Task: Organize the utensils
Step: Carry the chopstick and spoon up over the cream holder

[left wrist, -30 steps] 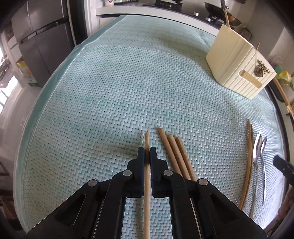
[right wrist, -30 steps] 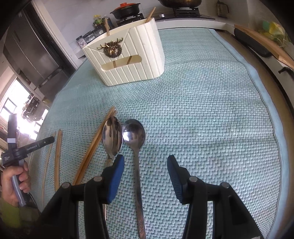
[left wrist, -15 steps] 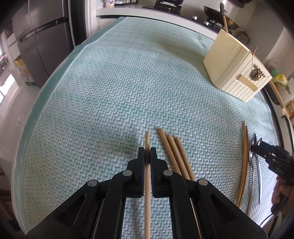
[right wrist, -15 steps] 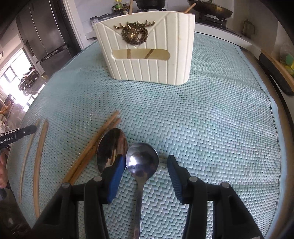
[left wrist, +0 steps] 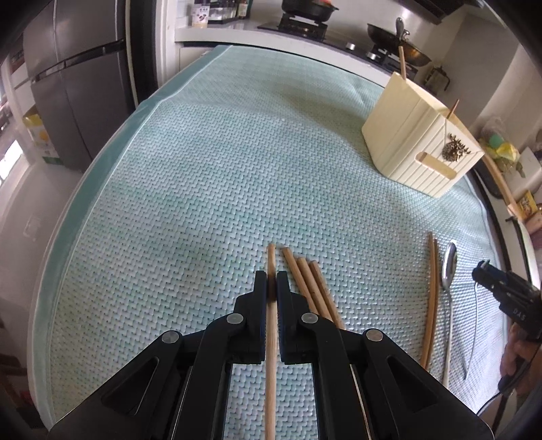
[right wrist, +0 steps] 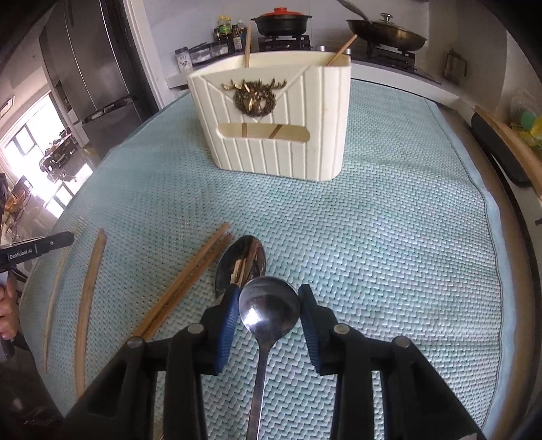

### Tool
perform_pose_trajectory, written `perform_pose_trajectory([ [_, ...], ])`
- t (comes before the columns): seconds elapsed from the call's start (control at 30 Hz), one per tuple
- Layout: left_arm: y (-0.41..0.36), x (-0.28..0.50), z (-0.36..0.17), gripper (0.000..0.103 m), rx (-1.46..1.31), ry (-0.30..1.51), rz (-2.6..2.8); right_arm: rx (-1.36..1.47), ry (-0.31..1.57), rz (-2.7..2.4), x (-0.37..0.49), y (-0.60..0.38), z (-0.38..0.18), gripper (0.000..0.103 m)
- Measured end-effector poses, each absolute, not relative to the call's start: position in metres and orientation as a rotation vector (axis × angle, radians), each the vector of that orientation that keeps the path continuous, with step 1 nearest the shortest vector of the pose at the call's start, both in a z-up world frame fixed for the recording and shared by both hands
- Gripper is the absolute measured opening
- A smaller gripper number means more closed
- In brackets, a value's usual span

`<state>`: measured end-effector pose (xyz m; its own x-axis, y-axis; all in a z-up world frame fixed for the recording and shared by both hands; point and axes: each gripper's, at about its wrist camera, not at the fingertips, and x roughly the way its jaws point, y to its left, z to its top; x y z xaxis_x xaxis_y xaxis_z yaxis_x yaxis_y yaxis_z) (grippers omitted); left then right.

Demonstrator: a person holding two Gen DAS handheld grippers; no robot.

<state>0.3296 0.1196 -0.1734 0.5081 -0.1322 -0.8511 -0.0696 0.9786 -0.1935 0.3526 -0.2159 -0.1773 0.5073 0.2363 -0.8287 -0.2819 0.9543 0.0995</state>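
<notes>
Utensils of wood and steel lie scattered on a pale green woven mat (left wrist: 210, 189) that covers the whole tabletop. Behind the mat runs a white kitchen counter with a gas hob, a black pot with a red lid (right wrist: 282, 21) and a lidded wok (right wrist: 386, 32). A tall grey refrigerator (left wrist: 81, 84) stands to the left of the counter.

The left gripper (left wrist: 271, 287) sits low over the mat, pointing away from the camera. Its black jaws are closed on a straight light wooden chopstick (left wrist: 271, 338), which runs lengthwise between them with its tip just past the fingertips. Just to the right of it lie three more brown wooden chopsticks (left wrist: 310, 287) side by side, touching each other, their near ends hidden under the gripper's frame.

The right gripper (right wrist: 269, 301), with blue pads (right wrist: 227, 318), is spread apart around the bowl of a shiny steel spoon (right wrist: 269, 304), one pad on each side; whether the pads touch the bowl cannot be told. The handle runs back under the gripper. A second steel spoon (right wrist: 241, 260) lies just beyond and to the left, its bowl partly covered by the first spoon and the left pad. Beside it, a pair of dark brown chopsticks (right wrist: 189, 281) lies slanted on the mat, the two touching along their length.

A cream ribbed utensil holder with a brass deer-head ornament (right wrist: 271, 122) stands upright farther back on the mat, well apart from the loose pieces. Two wooden sticks rise from its top, and they show again through a slot in its front.
</notes>
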Motion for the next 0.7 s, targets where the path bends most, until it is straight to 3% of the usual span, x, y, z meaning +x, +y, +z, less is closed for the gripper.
perform_pose_trajectory([
  [0.37, 0.118, 0.305, -0.099, 0.003, -0.259, 0.899, -0.133, 0.046, 0.808, 0.301, 0.302, -0.249, -0.093, 0.036],
  [0.7, 0.112, 0.292, -0.051, 0.003, -0.272, 0.806, -0.195, 0.055, 0.725, 0.299, 0.29, -0.254, -0.06, 0.035],
])
